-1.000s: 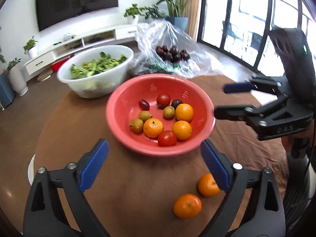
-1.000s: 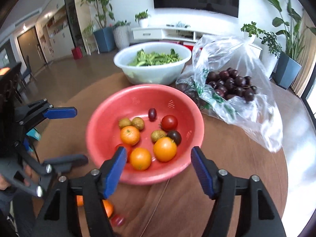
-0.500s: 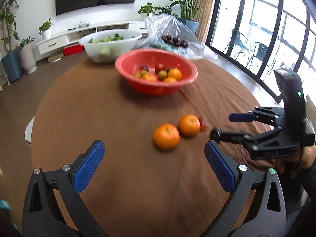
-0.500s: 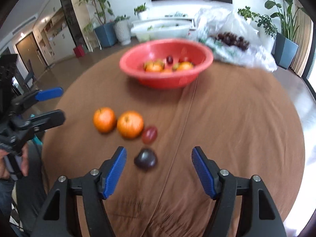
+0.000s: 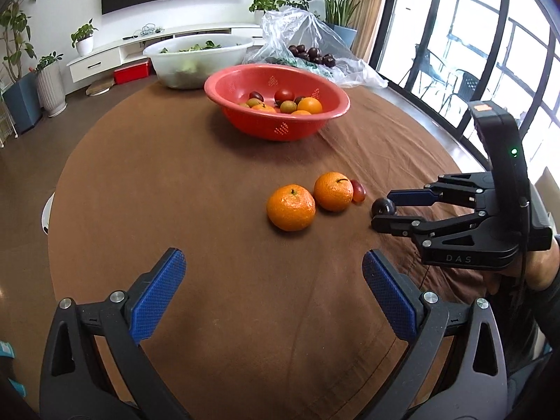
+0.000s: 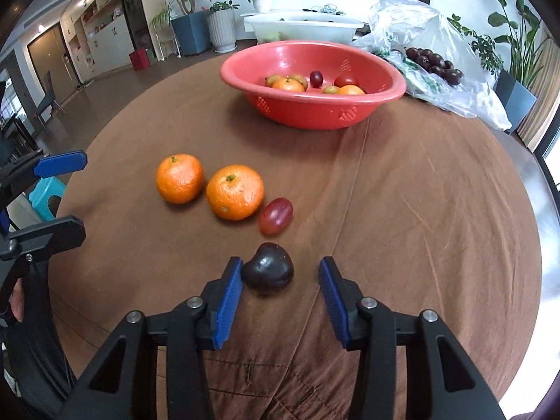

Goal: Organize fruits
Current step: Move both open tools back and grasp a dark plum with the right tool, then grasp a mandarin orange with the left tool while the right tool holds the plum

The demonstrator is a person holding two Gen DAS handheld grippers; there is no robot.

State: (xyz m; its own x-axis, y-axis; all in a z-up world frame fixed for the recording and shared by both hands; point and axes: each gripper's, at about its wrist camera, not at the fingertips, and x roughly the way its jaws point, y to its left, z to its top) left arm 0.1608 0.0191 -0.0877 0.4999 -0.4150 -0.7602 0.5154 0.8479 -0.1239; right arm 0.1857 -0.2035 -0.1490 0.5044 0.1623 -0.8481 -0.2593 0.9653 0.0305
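the right gripper (image 6: 280,290), its jaws just closing around but not yet pinching the dark purple heart-shaped plum (image 6: 268,268) on the brown tablecloth (image 6: 420,210), risks nudging it away off-centre, while the left gripper (image 5: 269,301) hangs spread, empty.
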